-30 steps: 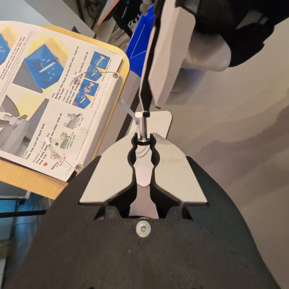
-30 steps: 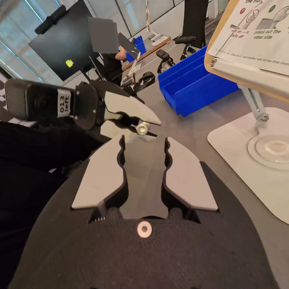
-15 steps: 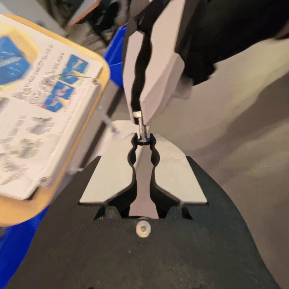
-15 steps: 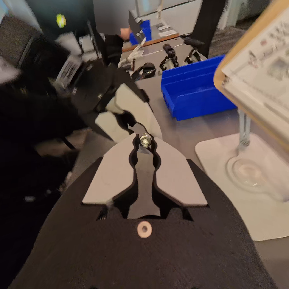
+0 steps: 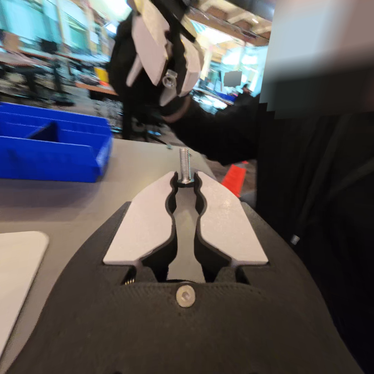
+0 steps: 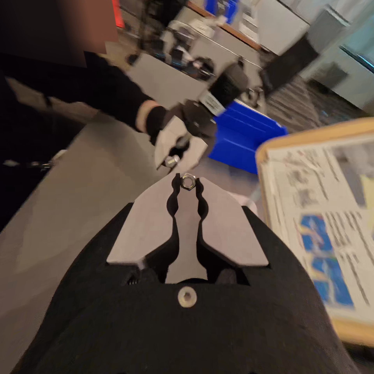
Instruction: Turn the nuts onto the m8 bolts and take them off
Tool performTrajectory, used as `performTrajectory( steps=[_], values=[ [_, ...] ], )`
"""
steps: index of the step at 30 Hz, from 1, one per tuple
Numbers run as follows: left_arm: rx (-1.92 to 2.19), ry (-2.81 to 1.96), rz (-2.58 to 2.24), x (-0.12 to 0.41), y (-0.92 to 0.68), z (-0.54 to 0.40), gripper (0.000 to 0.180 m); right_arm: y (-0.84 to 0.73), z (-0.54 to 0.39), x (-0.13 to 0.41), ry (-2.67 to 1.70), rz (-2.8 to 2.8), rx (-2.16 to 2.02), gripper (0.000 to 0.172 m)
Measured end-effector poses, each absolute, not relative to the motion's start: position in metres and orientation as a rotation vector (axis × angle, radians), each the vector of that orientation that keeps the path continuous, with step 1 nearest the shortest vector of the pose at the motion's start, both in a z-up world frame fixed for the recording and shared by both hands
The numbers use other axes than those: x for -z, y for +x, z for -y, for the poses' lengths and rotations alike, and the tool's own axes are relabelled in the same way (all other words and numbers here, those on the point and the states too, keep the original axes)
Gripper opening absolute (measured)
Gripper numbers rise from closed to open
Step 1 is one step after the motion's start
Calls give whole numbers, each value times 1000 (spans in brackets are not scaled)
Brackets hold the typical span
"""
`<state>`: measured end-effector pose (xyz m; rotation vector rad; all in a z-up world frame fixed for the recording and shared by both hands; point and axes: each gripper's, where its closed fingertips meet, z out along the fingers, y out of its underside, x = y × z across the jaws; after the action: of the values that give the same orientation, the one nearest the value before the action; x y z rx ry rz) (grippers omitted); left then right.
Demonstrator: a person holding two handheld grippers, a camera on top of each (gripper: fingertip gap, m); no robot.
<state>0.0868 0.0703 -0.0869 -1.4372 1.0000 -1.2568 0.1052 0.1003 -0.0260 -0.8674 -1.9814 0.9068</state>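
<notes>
- The left gripper (image 5: 185, 178) pinches the bolt (image 5: 184, 165) by its hex head at the fingertips; the bare threaded shank points away from the gripper.
- The right gripper (image 6: 187, 182) is clamped on the nut (image 6: 188, 182), gripped by its flats with the hole facing the camera.
- The nut is off the bolt, the two held apart above the grey table (image 5: 60, 202).
- A blue bin (image 5: 50, 145) stands on the table left of the bolt.
- An instruction sheet (image 6: 323, 212) on its stand lies right of the nut.
</notes>
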Motion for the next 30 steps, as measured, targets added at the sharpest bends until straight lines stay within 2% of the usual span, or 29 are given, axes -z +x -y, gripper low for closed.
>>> performTrajectory(
  steps=[4, 7, 12, 16, 20, 23, 28, 30],
  values=[
    [1119, -1448, -750, 90, 63, -107, 15, 149, -182, 12, -1171, 1655, -805, 15],
    [1081, -1420, -646, 93, 50, -119, 15, 194, -256, 39, -1474, 1481, -681, 15],
    [1053, -1435, -627, 94, 53, -124, 15, 256, -340, 130, -1931, 1420, -402, 16],
    [1056, -1449, -628, 99, 61, -128, 15, 266, -351, 212, -2201, 1556, -376, 16],
    [1059, -1449, -619, 100, 63, -130, 15, 269, -363, 254, -2319, 1604, -313, 16],
    [1057, -1464, -624, 104, 65, -132, 15, 263, -362, 264, -2340, 1628, -375, 16],
    [1053, -1475, -625, 107, 67, -136, 15, 268, -365, 262, -2347, 1638, -302, 49],
    [1039, -1475, -629, 106, 67, -136, 15, 266, -368, 236, -2281, 1561, -331, 45]
  ],
)
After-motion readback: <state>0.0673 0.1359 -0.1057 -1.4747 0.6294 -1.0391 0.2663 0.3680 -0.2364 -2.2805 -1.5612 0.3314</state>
